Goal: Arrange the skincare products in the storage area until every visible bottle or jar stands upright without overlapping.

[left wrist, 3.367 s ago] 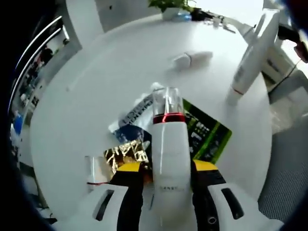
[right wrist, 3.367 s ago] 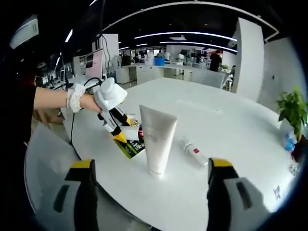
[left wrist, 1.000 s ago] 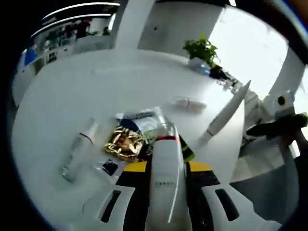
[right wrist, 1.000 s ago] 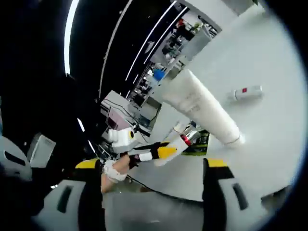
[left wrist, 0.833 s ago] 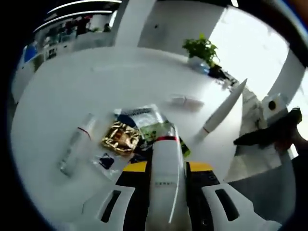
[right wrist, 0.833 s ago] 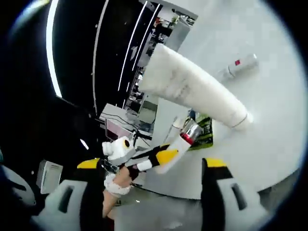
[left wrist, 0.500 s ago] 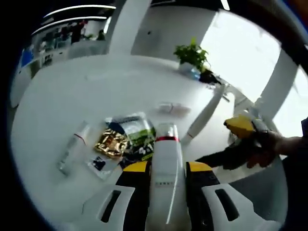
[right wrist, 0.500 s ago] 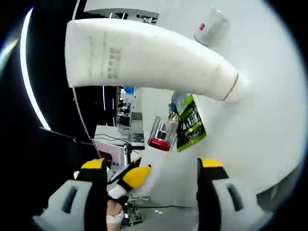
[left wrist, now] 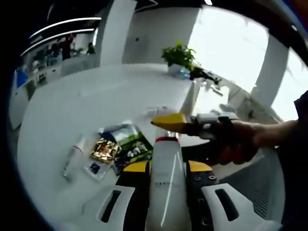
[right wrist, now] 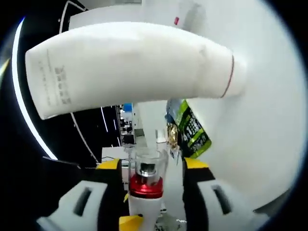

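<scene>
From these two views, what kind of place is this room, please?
Probably an open-plan office or lab: a large round white table, a potted plant at its far edge, long ceiling light strips, and desks behind.

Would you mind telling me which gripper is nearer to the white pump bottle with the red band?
Left. The left gripper is clamped on the pump bottle; the right gripper is open, jaws either side of its clear cap.
</scene>
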Demonstrator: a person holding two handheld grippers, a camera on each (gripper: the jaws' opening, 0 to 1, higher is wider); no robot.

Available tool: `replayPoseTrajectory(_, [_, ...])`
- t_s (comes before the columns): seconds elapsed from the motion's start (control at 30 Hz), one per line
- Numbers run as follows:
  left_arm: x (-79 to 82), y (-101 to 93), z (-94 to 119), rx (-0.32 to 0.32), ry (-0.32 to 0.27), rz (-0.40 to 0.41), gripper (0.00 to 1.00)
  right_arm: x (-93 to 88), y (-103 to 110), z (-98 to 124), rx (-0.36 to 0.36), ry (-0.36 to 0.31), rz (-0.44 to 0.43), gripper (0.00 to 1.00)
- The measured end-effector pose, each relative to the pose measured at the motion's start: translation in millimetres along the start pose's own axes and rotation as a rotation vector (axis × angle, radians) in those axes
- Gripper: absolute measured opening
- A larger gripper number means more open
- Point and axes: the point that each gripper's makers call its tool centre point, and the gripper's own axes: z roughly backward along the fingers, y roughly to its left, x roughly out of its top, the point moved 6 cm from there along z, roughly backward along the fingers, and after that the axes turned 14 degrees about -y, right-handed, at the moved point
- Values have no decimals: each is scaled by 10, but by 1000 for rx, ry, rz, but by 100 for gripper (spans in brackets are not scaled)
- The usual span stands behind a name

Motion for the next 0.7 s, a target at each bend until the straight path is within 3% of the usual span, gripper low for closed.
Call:
replayPoseTrajectory(0.07, [-5,-21,6,7,-7,-18,25,-2,6,0,4,3,6,37])
replayPoseTrajectory(0.2, [-51,-72,22,11,1,-56,25,2,45,33,17,9,26,36])
replayPoseTrajectory(0.3, [-23,-74,32,14,-39,-37,25,37,42,53,24,1,15,31])
replayPoseTrajectory(0.4, [-25,-92,19,17,-17,-86,25,49,89,65,41,4,5,30])
replayPoseTrajectory(0.5, [-65,-114,3,11,12,-133,25,59,167,78,101,11,139,29])
replayPoseTrajectory(0.7, [-106,-130,-45,-5,49,-188,25,21,474,184,261,23,487,29])
